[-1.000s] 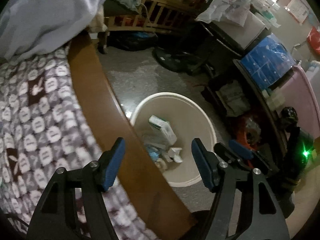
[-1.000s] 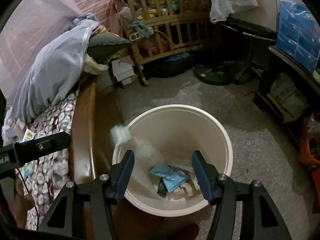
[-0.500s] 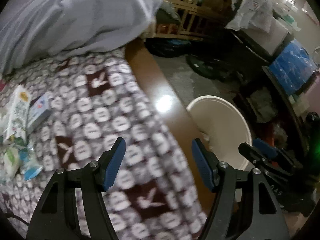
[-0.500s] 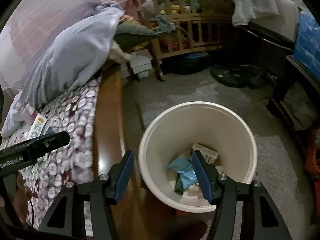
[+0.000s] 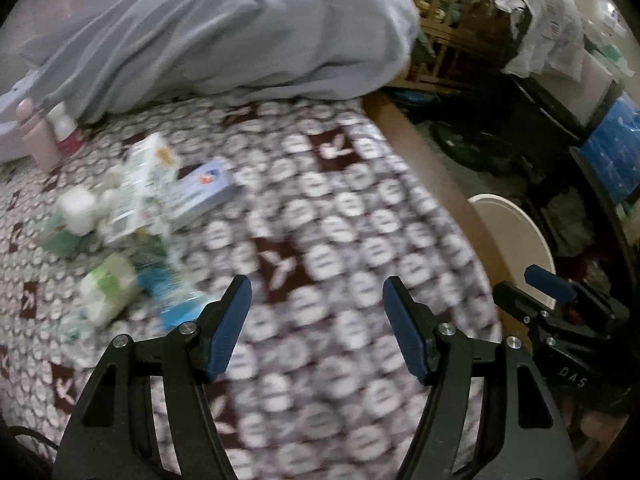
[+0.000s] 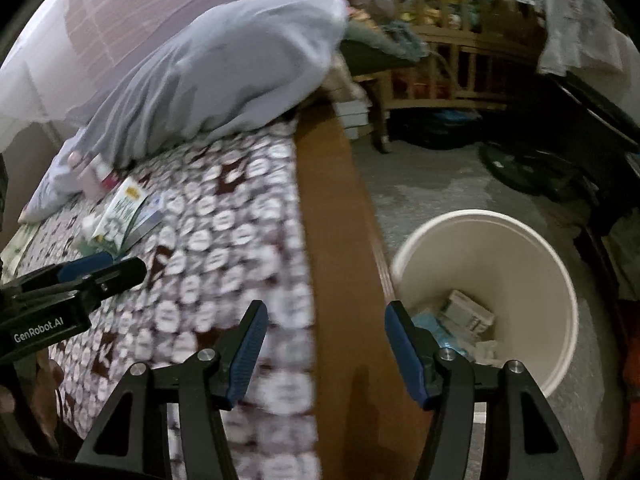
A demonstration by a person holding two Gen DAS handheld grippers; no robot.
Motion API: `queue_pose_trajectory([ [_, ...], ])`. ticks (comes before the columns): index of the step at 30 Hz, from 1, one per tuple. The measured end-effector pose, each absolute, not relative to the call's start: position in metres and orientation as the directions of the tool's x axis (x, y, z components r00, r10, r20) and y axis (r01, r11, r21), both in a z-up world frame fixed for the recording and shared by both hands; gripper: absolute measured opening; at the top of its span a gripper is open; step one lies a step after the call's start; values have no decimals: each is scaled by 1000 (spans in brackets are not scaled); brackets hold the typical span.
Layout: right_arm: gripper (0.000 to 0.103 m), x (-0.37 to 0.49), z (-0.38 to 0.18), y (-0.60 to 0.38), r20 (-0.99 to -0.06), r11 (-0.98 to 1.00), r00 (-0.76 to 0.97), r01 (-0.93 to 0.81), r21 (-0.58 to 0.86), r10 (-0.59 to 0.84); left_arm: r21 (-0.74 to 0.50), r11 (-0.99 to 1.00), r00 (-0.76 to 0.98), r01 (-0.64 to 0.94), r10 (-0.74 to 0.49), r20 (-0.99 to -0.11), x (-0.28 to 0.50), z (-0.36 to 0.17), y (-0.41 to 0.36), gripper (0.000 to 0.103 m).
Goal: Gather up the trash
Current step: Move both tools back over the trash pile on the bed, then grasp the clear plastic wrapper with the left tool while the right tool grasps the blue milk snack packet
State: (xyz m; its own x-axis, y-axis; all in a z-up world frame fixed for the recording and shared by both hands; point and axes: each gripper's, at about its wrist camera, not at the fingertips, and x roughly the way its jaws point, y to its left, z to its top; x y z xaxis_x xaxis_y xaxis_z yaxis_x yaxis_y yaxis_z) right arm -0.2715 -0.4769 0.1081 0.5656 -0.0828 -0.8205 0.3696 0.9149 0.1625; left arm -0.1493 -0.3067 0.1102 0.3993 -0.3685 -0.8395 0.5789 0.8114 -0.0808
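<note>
A pile of trash lies on the patterned bed cover (image 5: 320, 240): a white-green carton (image 5: 140, 188), a light blue box (image 5: 204, 192), a white-green packet (image 5: 108, 286) and a blue wrapper (image 5: 176, 300). My left gripper (image 5: 316, 328) is open and empty above the bed, right of the pile. My right gripper (image 6: 324, 348) is open and empty over the wooden bed edge (image 6: 340, 280). The cream bin (image 6: 552, 264) stands on the floor to its right and holds a grey box (image 6: 468, 312) and blue wrappers. The carton also shows in the right wrist view (image 6: 124, 208).
A grey duvet (image 5: 224, 28) is bunched at the head of the bed, with a pink bottle (image 5: 38, 144) beside it. A wooden crib (image 6: 452, 68), a floor fan (image 6: 532, 168) and dark shelves (image 5: 600, 184) surround the bin.
Both grippers swung left from over the bin toward the bed. The trash pile has come into the left wrist view. A box dropped from the right gripper now lies in the bin.
</note>
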Motion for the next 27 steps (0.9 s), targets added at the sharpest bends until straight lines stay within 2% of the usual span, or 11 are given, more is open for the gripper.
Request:
queue_pose_trajectory([
  [19,60,-164,91,-341,-836,976,528,53,211,152,-32,933,452,358,-204,-868,-97,89,-115,67],
  [27,60,-112,73,-299,-848,970,478,-38,238,227,-125,946,402,299,-244,-883,-72,67,-66,67],
])
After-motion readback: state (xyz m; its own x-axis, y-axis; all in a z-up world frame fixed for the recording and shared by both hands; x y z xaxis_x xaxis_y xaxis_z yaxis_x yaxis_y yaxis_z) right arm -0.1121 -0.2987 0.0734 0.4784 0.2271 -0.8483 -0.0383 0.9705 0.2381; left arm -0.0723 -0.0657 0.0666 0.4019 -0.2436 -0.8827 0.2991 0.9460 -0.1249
